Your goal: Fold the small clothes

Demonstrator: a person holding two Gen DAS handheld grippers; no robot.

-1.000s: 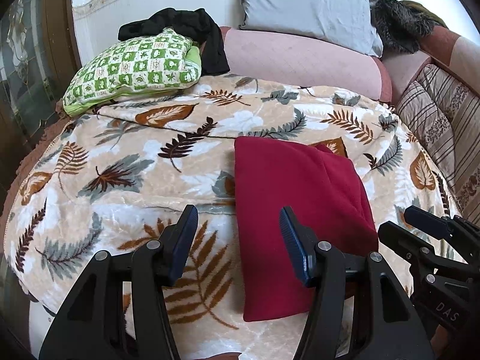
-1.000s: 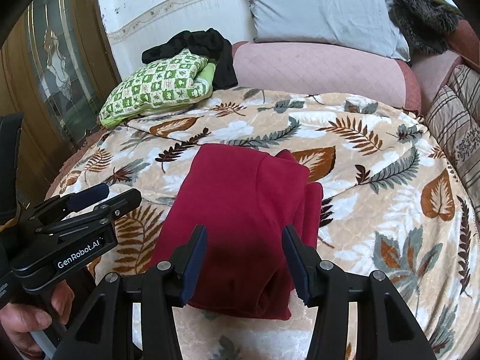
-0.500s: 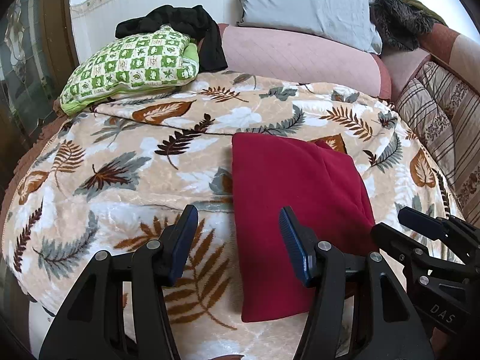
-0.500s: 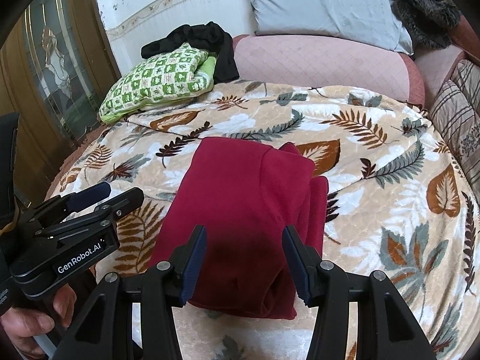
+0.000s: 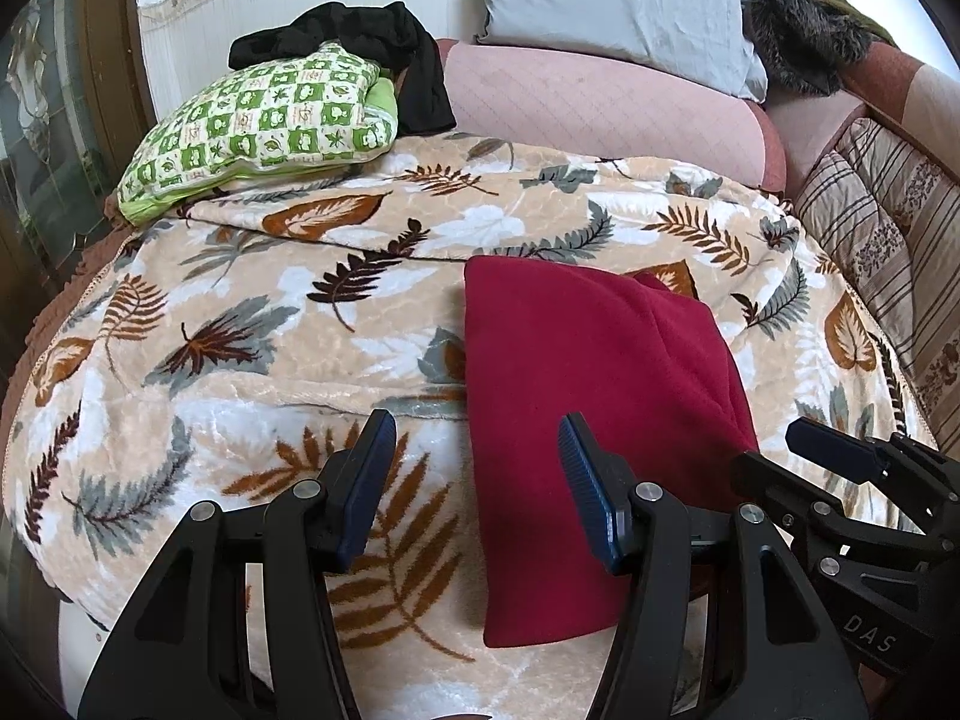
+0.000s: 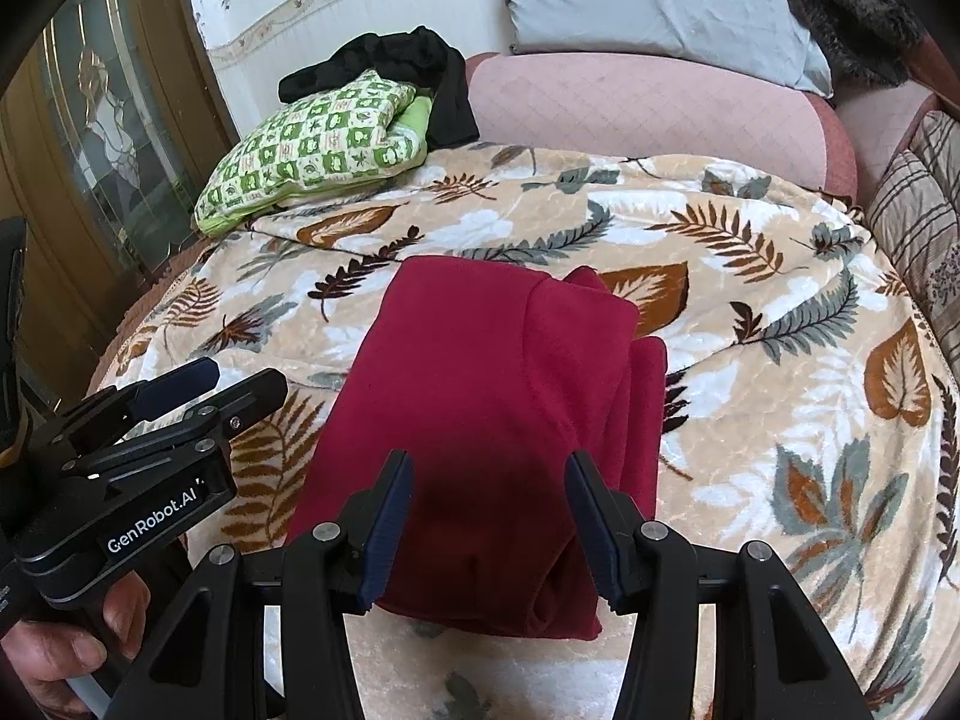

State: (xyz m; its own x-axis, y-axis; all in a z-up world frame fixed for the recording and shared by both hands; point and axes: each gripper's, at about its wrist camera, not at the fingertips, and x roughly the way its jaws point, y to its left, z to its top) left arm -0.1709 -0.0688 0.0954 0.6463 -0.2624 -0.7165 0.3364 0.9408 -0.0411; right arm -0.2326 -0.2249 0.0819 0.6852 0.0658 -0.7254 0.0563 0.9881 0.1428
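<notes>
While both claws stand released, left gripper (image 5: 477, 495) spans the left edge of the folded red fleece garment (image 5: 588, 408); right gripper (image 6: 489, 516) hovers over its near hem. Only the right view shows stacked folds and the hand (image 6: 66, 642). Plush leaf-print blanket (image 5: 240, 360) lies beneath.

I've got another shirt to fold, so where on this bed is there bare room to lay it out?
Two bare patches on the leaf-print blanket: left of the folded red fleece garment, below the green checked pillow; and right of it, towards the striped cushions. The head end is crowded with pillows and black clothing.
</notes>
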